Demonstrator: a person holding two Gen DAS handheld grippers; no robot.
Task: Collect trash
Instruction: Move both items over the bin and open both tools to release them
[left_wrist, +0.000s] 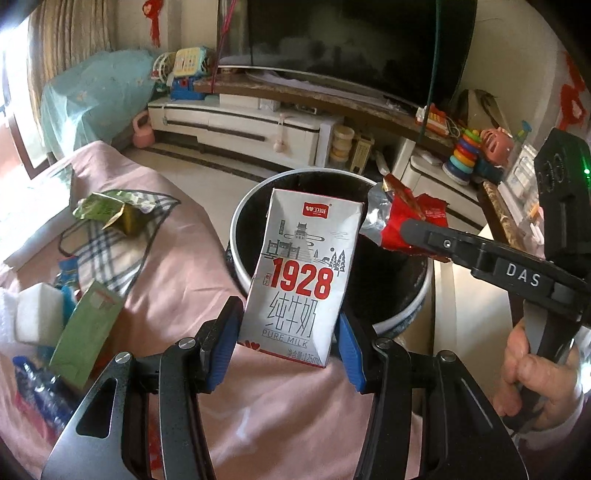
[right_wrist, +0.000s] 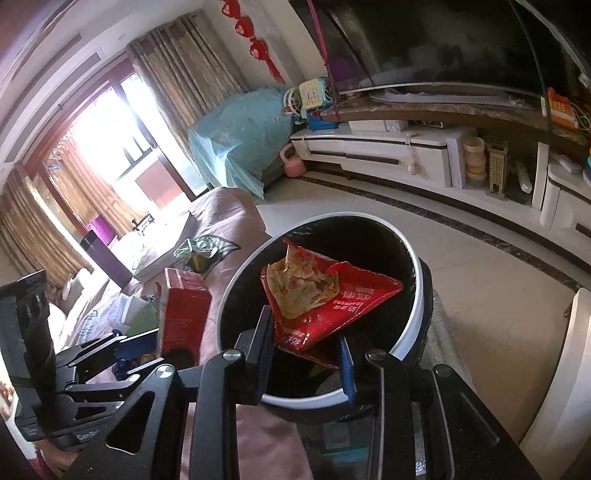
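A silver milk carton (left_wrist: 303, 273) printed "1928" stands upright between the blue pads of my left gripper (left_wrist: 288, 332), which is shut on it at the near rim of the trash bin (left_wrist: 235, 236). The bin is round, black inside, with a white rim. A torn red snack wrapper (right_wrist: 332, 295) with a foil lining hangs over the bin (right_wrist: 417, 295) opening, and my right gripper (right_wrist: 304, 332) is shut on its lower edge. In the left wrist view the right gripper (left_wrist: 406, 229) reaches in from the right with the wrapper (left_wrist: 399, 214). The right wrist view shows the carton (right_wrist: 181, 314) at the left, in the left gripper (right_wrist: 147, 347).
A pink cloth (left_wrist: 177, 258) covers the surface left of the bin. On it lie a green wrapper (left_wrist: 110, 214) on a checked cloth, a green carton (left_wrist: 88, 332), a white block (left_wrist: 37, 317) and a blue packet (left_wrist: 40, 395). A hand (left_wrist: 532, 376) grips the right tool. A TV cabinet (right_wrist: 388, 151) lines the far wall.
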